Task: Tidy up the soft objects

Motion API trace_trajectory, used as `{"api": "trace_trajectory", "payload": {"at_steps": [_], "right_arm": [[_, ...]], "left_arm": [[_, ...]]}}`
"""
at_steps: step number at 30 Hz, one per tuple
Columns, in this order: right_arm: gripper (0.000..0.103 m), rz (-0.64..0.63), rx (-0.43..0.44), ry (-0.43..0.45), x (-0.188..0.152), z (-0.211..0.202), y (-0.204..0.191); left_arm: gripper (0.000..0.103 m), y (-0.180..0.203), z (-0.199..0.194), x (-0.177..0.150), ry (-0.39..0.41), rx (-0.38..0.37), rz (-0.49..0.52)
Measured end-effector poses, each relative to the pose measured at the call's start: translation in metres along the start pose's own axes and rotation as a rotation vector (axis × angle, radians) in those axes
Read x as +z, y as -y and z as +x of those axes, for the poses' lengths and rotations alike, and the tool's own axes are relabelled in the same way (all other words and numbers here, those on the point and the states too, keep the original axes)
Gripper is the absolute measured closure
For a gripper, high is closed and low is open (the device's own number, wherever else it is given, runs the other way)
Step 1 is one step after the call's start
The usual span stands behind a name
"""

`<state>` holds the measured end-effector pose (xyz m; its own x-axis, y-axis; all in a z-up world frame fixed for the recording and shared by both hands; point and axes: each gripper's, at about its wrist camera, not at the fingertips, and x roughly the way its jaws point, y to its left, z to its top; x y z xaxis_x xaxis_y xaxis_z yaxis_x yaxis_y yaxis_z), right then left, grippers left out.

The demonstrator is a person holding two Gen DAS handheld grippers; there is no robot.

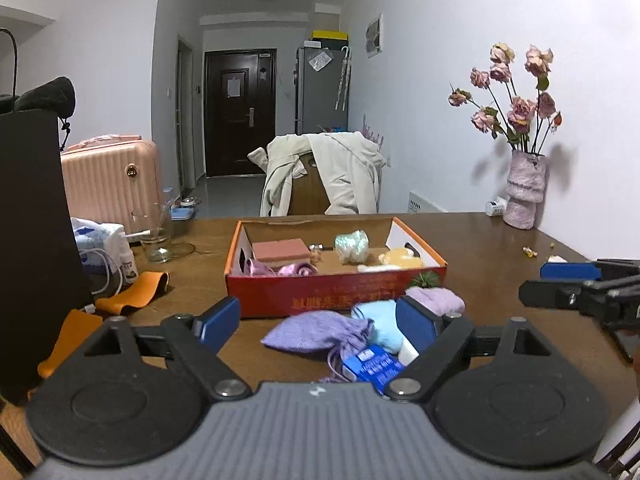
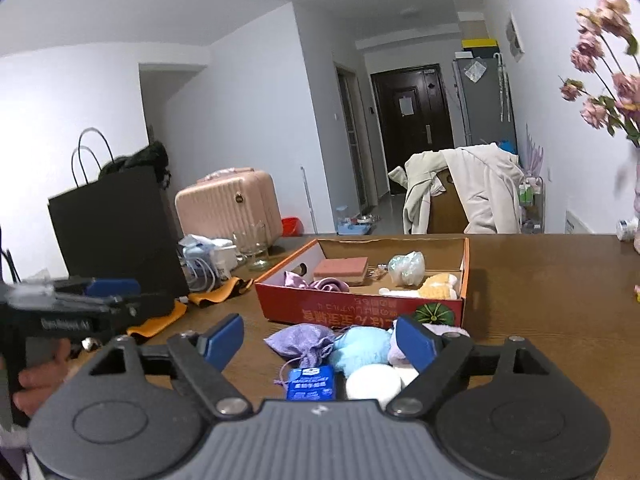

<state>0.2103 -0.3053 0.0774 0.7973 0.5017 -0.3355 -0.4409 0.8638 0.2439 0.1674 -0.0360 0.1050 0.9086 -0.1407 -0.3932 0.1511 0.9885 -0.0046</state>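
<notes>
Two grippers, left (image 1: 318,322) and right (image 2: 320,340), hover open and empty over the pouch (image 1: 316,330) beside the box (image 1: 336,294); grasping it likely comes next.

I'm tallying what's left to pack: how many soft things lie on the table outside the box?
5, maybe more hidden: pouch, blue plush, tissue pack, white pad and lilac cloth, all clustered before the box.

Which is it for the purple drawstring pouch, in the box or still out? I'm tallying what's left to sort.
Out. The purple pouch lies on the table in front of the red box, beside a light blue soft item.
</notes>
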Motion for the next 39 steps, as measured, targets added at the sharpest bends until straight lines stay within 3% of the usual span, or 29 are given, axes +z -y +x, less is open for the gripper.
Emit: {"api": "trace_trajectory", "payload": {"at_steps": [11, 19, 22, 26, 28, 30, 34, 39], "right_arm": [[0.018, 0.03, -0.056, 0.003, -0.028, 0.001, 0.005], [0.02, 0.053, -0.064, -0.065, -0.057, 0.042, 0.004], [0.034, 0.06, -0.079, -0.078, -0.059, 0.057, 0.008], [0.049, 0.083, -0.093, -0.059, -0.059, 0.073, 0.023], [0.05, 0.105, -0.102, -0.056, -0.057, 0.081, 0.038], [0.06, 0.141, -0.083, -0.064, -0.052, 0.094, 0.055], [0.062, 0.197, 0.013, -0.083, -0.043, 0.12, 0.07], [0.062, 0.1, 0.091, -0.178, -0.038, 0.168, 0.04]], "left_arm": [[0.013, 0.019, 0.019, -0.047, -0.059, 0.04, 0.052], [0.013, 0.005, 0.057, -0.069, -0.114, -0.029, 0.031], [0.014, 0.002, 0.077, -0.073, -0.142, -0.069, 0.021], [0.03, 0.0, 0.11, -0.068, -0.197, -0.141, -0.025], [0.03, 0.003, 0.126, -0.062, -0.197, -0.129, -0.024], [0.03, 0.001, 0.145, -0.054, -0.178, -0.083, -0.017], [0.03, -0.022, 0.186, -0.037, -0.203, -0.045, -0.042], [0.026, -0.066, 0.219, -0.025, -0.214, -0.112, -0.131]]}}
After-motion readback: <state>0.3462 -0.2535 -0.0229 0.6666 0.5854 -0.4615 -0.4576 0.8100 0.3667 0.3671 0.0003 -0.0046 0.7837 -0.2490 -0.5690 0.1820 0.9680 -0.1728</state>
